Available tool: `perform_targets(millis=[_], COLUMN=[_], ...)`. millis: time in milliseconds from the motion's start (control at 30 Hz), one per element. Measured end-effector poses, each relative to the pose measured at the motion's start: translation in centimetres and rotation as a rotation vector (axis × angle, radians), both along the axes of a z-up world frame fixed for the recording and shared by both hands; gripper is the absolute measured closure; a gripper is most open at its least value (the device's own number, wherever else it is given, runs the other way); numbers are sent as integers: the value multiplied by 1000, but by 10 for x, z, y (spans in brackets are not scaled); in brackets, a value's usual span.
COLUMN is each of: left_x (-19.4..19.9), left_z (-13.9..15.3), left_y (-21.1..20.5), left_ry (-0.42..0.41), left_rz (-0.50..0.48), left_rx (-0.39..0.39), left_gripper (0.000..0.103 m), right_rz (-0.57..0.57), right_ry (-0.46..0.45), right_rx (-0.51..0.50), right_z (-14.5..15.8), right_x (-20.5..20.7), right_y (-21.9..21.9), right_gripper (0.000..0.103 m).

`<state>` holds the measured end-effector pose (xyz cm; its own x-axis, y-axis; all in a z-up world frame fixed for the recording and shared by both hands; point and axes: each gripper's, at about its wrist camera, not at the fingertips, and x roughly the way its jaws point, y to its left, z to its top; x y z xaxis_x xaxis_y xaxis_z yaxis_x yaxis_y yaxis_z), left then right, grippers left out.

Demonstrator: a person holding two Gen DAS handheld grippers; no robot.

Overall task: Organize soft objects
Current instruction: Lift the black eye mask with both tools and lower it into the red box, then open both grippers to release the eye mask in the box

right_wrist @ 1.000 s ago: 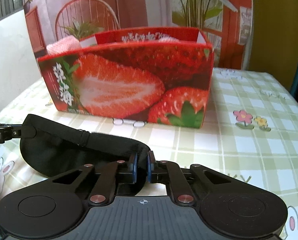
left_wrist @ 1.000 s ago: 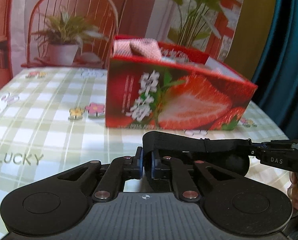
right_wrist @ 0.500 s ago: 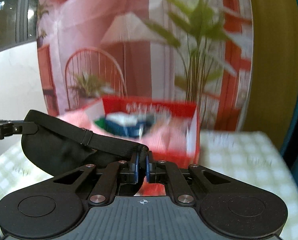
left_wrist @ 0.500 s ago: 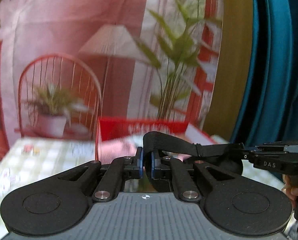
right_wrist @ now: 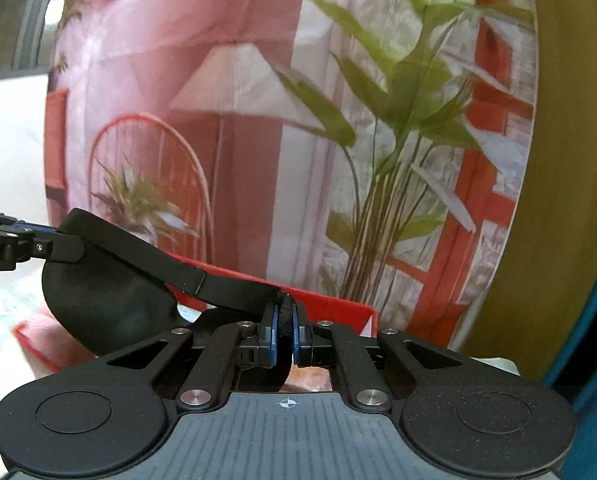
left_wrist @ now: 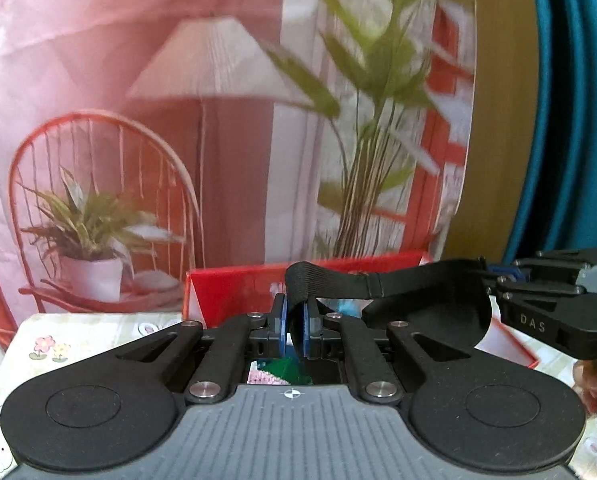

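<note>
Left wrist view hides most of the red box behind the left gripper and right gripper, both pinching the black eye mask; its contents blur.

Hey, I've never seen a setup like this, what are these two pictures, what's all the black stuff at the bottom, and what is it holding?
Each picture comes from a camera mounted on a hand-held two-finger gripper, looking forward along its fingers; a person carries one in each hand. The black shape at the bottom is the gripper's own body. The left gripper and the right gripper are both shut on one black fabric sleep mask with an elastic strap, stretched between them. Each view also shows the other gripper at its edge. Below the mask sits a red open-topped cardboard box holding some soft items, on a table with a green checked cloth. Behind is a printed backdrop of a lamp and plants.
</note>
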<state>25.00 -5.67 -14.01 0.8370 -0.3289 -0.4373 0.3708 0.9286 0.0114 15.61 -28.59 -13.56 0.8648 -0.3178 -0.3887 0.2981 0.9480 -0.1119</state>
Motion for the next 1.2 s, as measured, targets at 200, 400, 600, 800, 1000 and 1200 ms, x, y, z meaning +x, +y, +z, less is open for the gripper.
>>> perform_targets(millis=[200,400,600,800,1000,1200], left_x=[26,37,35,20,-9,-43], left_z=[-26,-36,-29,-12,18,48], left_y=[-4,0,0,5,6,3], left_ry=[84,107,140,112,52,-21], left_rz=[7,19,15,52,61,106], left_rx=[52,63,63,44,32,62], left_gripper=[95,94,64,12,0,0], right_rz=[-12,-30,-33,-35,-43,-34], right_ry=[98,145,159,137,81,25], right_rx=[25,60,72,108,155,177], right_z=[-30,-49,-49,-35,-7,29], right_x=[31,40,38,28,7,-18], right_y=[-12,-23,-29,-32,-32,-22], right_gripper=[96,96,89,60,19,1])
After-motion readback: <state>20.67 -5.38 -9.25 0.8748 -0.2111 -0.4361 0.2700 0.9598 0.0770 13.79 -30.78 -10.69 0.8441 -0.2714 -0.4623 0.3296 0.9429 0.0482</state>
